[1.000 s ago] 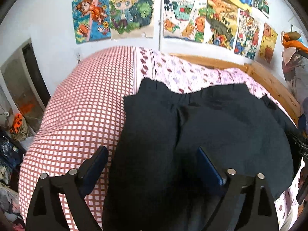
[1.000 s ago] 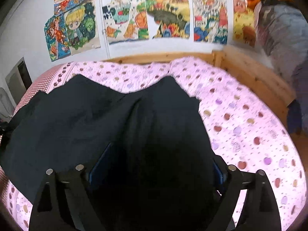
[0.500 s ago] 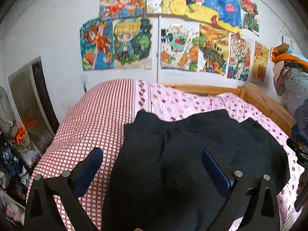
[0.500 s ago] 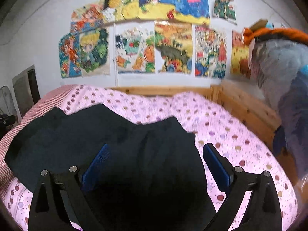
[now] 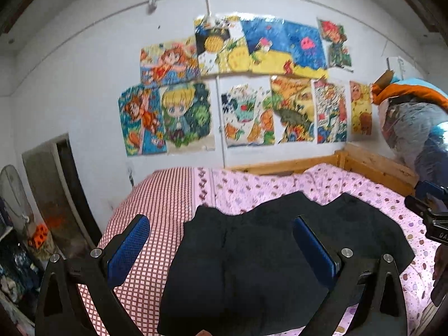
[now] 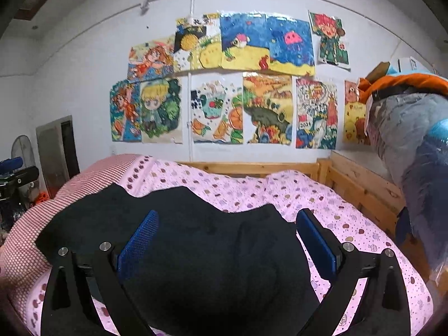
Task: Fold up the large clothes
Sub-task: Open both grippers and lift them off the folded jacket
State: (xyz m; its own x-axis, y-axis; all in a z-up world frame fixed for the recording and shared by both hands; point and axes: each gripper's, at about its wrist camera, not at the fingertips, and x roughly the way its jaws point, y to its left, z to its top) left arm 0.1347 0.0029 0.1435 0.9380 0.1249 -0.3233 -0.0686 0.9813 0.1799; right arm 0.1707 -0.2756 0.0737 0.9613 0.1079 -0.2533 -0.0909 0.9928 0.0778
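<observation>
Both tools hang above the bed with nothing gripped: the left gripper has its jaws spread wide, blue pads well apart, and the right gripper matches it, jaws wide and empty too. The black garment lies folded on the bedding, one side over the red-checked cover, the rest on the pink dotted sheet, its far edge wavy and uneven. Behind the wooden bed frame, a wall of bright drawings fills the background.
</observation>
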